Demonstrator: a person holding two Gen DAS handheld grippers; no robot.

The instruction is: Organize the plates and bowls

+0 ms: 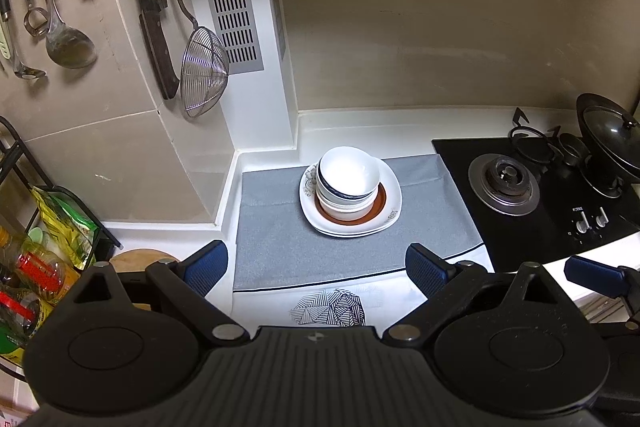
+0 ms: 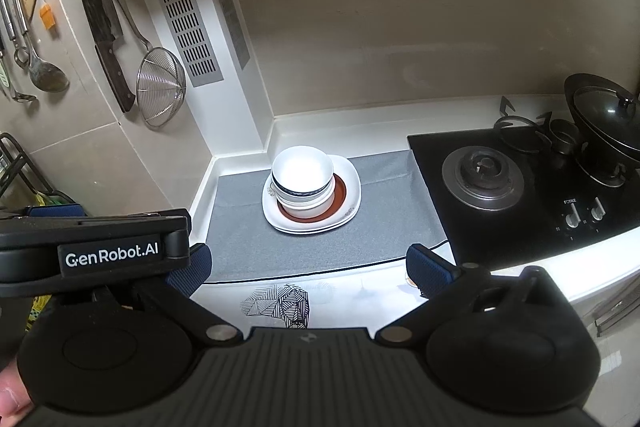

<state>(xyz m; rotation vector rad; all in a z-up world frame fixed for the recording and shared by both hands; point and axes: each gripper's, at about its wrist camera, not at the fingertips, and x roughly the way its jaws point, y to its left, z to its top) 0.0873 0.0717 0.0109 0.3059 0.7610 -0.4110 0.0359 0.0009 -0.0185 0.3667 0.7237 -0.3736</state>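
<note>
Along the bottom edge: left gripper (image 1: pixel 316 267) and right gripper (image 2: pixel 308 267), both with jaws spread wide and holding nothing (blue pads on each finger).
Lower left corner, right wrist view: a fingertip (image 2: pixel 10 401) on the housing, and the left gripper's body crossing the left side.
Just ahead: white cloth (image 1: pixel 376 297) with a striped black print, then a grey mat (image 1: pixel 272 243).
Centre of frame: stacked bowls (image 1: pixel 347 183) nested on a brown-rimmed plate (image 1: pixel 380 205), which sits on white plates (image 1: pixel 390 187), all on the mat, well apart from both grippers.
Right side: black stove (image 1: pixel 548 211) with a lidded wok (image 1: pixel 612 143).
Upper left: strainer (image 1: pixel 204 71), knife (image 1: pixel 154 23) and ladle (image 1: pixel 66 43) hanging on the wall.
</note>
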